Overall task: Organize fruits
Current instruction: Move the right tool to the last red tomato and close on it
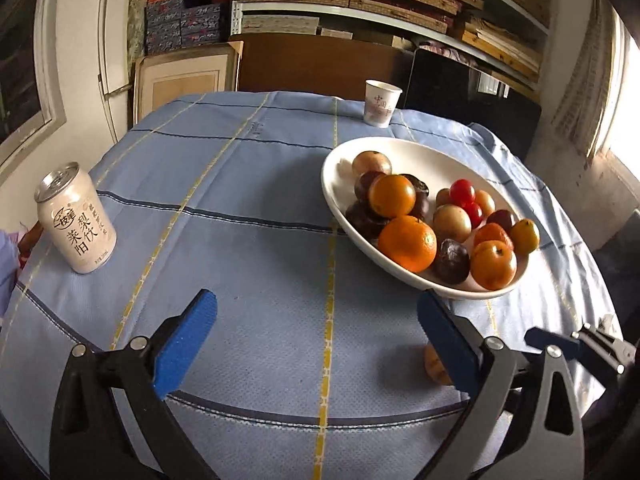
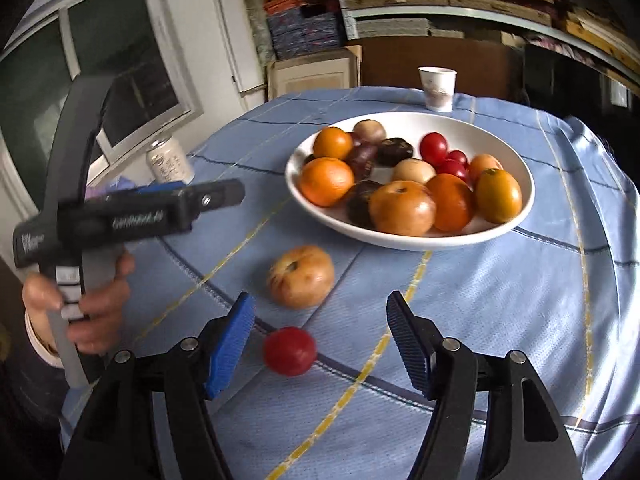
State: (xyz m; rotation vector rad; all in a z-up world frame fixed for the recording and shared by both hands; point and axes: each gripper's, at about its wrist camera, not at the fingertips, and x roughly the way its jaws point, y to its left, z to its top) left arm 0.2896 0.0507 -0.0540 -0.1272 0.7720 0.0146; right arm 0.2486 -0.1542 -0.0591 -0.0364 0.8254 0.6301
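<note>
A wide white ceramic bowl (image 2: 408, 236) near the table's far edge holds piled oranges, dark plums and red tomatoes. The left gripper (image 1: 316, 336) gapes wide, empty; the right gripper (image 2: 320, 340) stands half open around, not touching, a small red tomato (image 2: 290, 351) on the blue checked tablecloth (image 1: 248, 240).

Round table under a light blue cloth (image 1: 248, 184) with dark and yellow stripes, white bowl (image 2: 516, 160) heaped with fruit, paper cup (image 2: 437, 88) at the far edge, drink can (image 1: 78, 220), pale round fruit (image 2: 301, 276) and small red fruit (image 2: 289, 351) loose on the cloth.

Crowded storage shelves (image 1: 400, 4) behind, pale wall (image 1: 76, 60) left, bright window (image 1: 624, 120) right
</note>
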